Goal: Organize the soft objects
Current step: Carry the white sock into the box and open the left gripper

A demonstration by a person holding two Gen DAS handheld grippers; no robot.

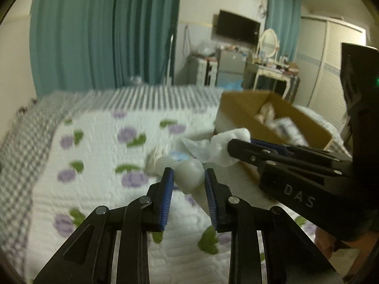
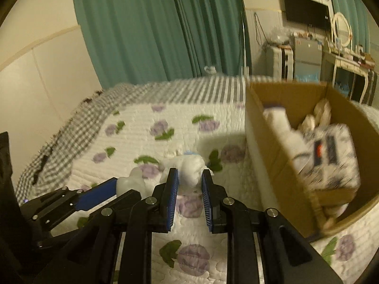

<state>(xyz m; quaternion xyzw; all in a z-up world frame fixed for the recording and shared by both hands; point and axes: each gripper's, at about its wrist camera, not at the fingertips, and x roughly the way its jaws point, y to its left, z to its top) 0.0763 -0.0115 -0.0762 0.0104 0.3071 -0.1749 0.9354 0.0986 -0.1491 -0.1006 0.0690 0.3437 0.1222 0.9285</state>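
A white soft toy (image 1: 189, 165) with a pale blue patch hangs just above the flowered quilt (image 1: 99, 146). My left gripper (image 1: 188, 174) is shut on its rounded lower part (image 2: 131, 183). My right gripper (image 2: 189, 177) is shut on its puffy white end (image 2: 190, 169), which shows in the left wrist view (image 1: 227, 146) beside the right gripper's fingers (image 1: 248, 149). A brown cardboard box (image 2: 272, 151) stands on the bed to the right. It holds a cream plush (image 2: 317, 116), a white roll and a patterned soft pack (image 2: 329, 156).
Teal curtains (image 1: 104, 35) hang behind the bed. A grey checked blanket (image 1: 21, 142) covers the bed's left edge. A dresser with an oval mirror (image 1: 268, 42), a wall television (image 1: 236, 27) and a wardrobe (image 1: 331, 56) stand at the far right.
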